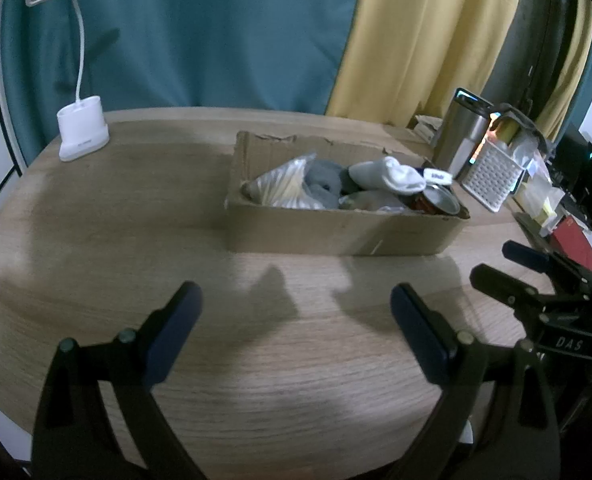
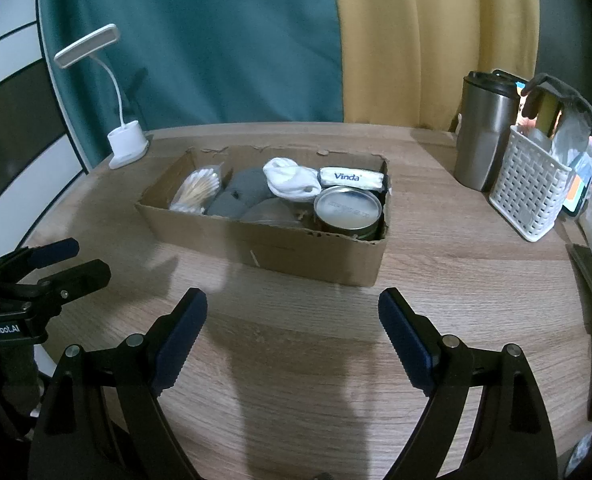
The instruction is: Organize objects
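Observation:
An open cardboard box [image 2: 296,256] [image 1: 336,232] sits mid-table. Inside lie a bag of cotton swabs [image 2: 197,192] [image 1: 283,184], grey socks [image 2: 239,194] [image 1: 324,184], white socks [image 2: 291,180] [image 1: 396,176], a Vinda tissue pack [image 2: 352,178] [image 1: 438,177] and a metal can [image 2: 348,212] [image 1: 442,200]. My left gripper [image 1: 296,304] hovers over bare wood in front of the box, jaws wide apart and holding nothing. My right gripper [image 2: 291,308] is likewise open and empty near the box's front wall. Each gripper shows at the edge of the other's view: the right gripper [image 1: 508,264] and the left gripper [image 2: 67,260].
A white desk lamp [image 2: 125,144] [image 1: 81,132] stands at the back left. At the right are a steel tumbler [image 2: 484,132] [image 1: 460,136], a white lattice basket [image 2: 532,196] [image 1: 492,176] with stuff in it, and more clutter. Teal and yellow curtains hang behind the wooden table [image 2: 296,360].

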`<move>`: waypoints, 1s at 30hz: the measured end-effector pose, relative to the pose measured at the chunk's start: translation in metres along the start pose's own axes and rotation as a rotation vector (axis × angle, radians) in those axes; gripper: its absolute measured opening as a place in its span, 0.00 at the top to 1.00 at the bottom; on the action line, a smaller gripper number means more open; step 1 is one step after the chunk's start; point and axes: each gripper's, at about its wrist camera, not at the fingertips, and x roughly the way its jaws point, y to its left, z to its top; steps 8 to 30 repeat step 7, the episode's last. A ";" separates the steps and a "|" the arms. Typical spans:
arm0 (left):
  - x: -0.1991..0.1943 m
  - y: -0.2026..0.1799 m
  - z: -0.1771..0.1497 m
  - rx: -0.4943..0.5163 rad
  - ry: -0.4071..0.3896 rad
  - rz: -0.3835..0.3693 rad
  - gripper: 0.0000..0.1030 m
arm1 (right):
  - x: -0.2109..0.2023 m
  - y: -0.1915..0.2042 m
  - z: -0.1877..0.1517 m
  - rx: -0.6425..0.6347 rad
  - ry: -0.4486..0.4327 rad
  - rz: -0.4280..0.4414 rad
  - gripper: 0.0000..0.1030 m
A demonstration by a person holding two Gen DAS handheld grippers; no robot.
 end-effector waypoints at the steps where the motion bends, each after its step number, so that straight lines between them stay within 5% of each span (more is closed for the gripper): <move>1: 0.000 0.000 0.000 0.000 0.001 -0.001 0.06 | 0.000 0.000 0.000 0.001 0.000 0.001 0.13; 30: 0.004 -0.006 0.000 0.024 0.013 -0.013 0.06 | 0.004 -0.003 -0.001 0.003 0.007 0.006 0.13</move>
